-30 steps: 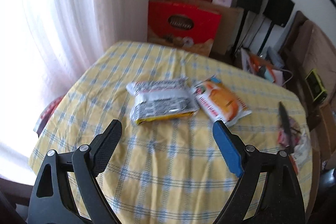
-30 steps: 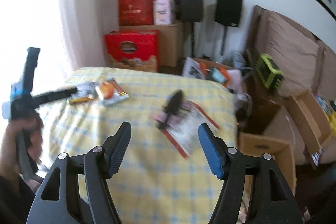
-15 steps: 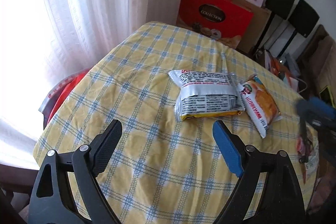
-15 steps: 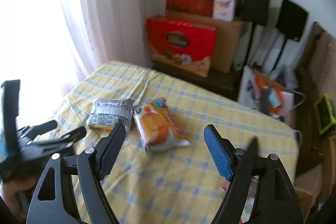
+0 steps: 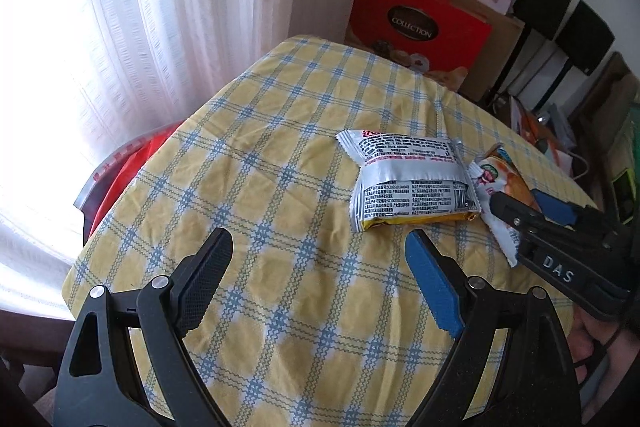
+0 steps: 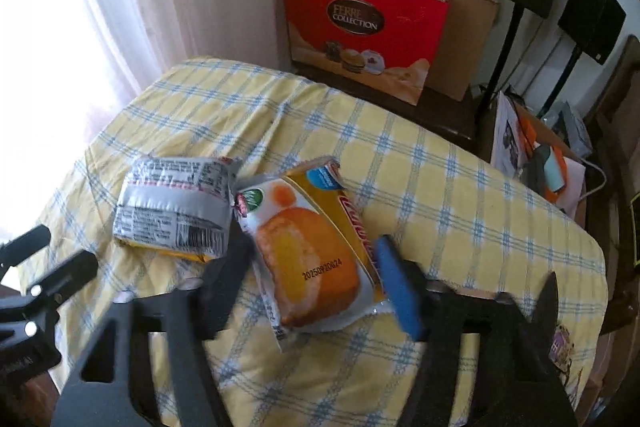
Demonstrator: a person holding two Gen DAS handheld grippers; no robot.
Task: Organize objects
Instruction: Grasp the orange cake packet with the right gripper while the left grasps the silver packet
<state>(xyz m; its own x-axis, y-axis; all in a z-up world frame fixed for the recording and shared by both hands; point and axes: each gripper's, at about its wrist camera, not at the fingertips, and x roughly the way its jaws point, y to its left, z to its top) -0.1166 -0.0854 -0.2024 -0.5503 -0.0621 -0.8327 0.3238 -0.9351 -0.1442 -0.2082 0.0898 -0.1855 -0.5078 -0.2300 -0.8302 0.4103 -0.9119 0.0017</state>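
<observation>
Yellow checked table (image 6: 460, 187) by the curtain carries two snack packs side by side, the silver pack (image 6: 176, 203) touching the orange pack (image 6: 308, 247). Orange pack's long axis runs away from the right gripper (image 6: 312, 283), whose closing jaws straddle its near end, pads not yet pressing. Left gripper (image 5: 320, 287) hovers spread wide and empty, short of the silver pack.

Right claw (image 6: 312, 279) blurred; hides orange packet (image 6: 308, 259) edges.

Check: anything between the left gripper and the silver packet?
Nothing: in the left wrist view only bare checked tablecloth lies between the open left gripper and the silver packet.
</observation>
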